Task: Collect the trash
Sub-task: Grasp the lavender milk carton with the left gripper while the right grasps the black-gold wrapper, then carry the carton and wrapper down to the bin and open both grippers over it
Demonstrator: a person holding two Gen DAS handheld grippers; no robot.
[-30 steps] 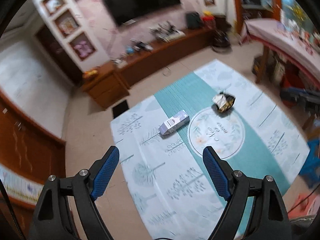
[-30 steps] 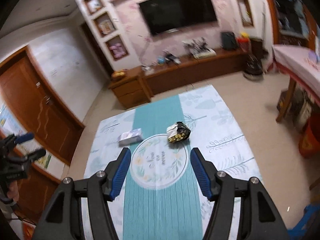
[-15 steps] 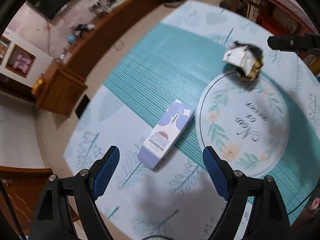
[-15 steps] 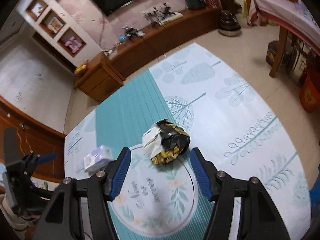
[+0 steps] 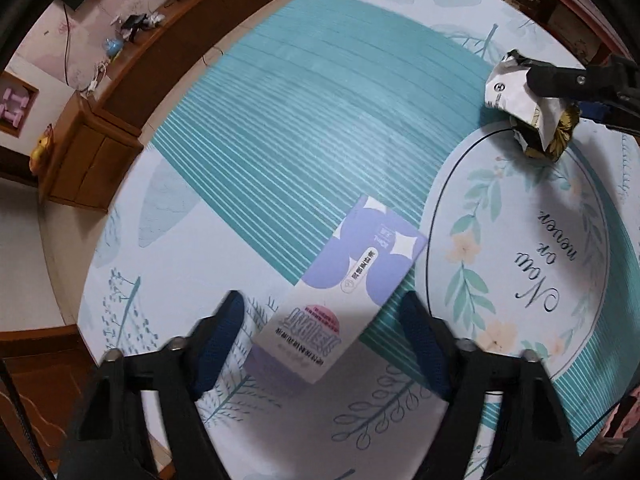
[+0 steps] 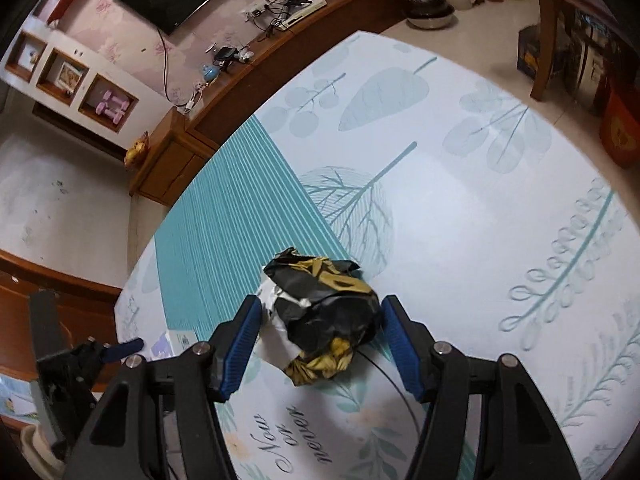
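Floor mat (image 5: 320,120) lettering reads "Now or never" (image 5: 548,264).

Each tool (image 6: 322,344) has black angular arms, silver screws and ribbed blue pads (image 6: 402,350).

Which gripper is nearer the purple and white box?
Left. The left gripper straddles the purple and white box, pads not touching. The right gripper is farther off, around the crumpled wrapper.
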